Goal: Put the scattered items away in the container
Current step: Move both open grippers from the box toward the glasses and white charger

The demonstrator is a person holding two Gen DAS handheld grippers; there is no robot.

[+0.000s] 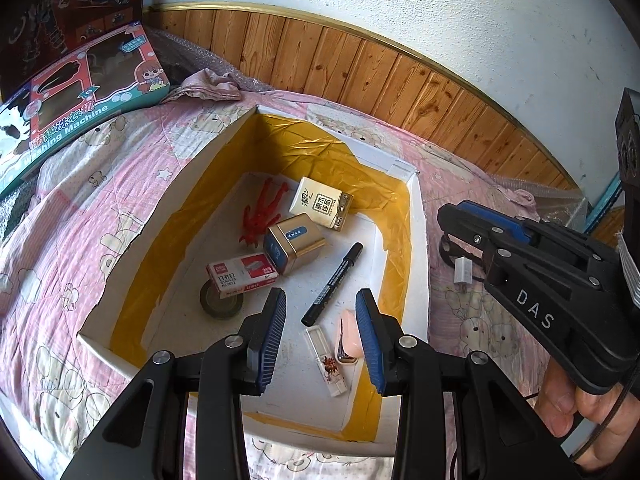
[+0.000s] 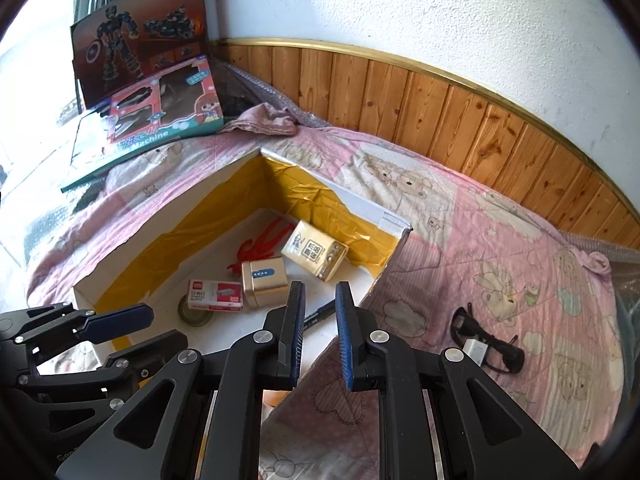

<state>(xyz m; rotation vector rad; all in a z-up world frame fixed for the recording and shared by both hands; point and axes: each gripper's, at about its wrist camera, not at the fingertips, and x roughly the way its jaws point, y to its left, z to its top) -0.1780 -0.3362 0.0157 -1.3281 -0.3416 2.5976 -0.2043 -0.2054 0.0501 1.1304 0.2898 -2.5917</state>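
A white box [image 1: 420, 240] lined with yellow tape lies on the pink bedspread. It holds a red toy figure [image 1: 266, 210], a tissue pack [image 1: 320, 202], a gold tin [image 1: 294, 244], a staples box [image 1: 242, 278], a tape roll [image 1: 220, 304], a black marker [image 1: 334, 284], a pink item [image 1: 348, 336] and a small white case [image 1: 326, 356]. My left gripper [image 1: 320, 300] hovers open over the box's near end, empty. My right gripper [image 2: 320, 292] is open and empty above the box's right wall [image 2: 360, 196]. Black glasses [image 2: 496, 344] and a white plug [image 2: 475, 350] lie on the bedspread to its right.
Two toy boxes [image 2: 160, 120] lean at the back left beside a crumpled pink cloth [image 2: 264, 120]. A wood-panelled wall [image 2: 440, 112] runs behind the bed. Bubble wrap [image 2: 600, 246] lies along the far right edge. A hand [image 1: 580, 408] holds the right gripper's grip.
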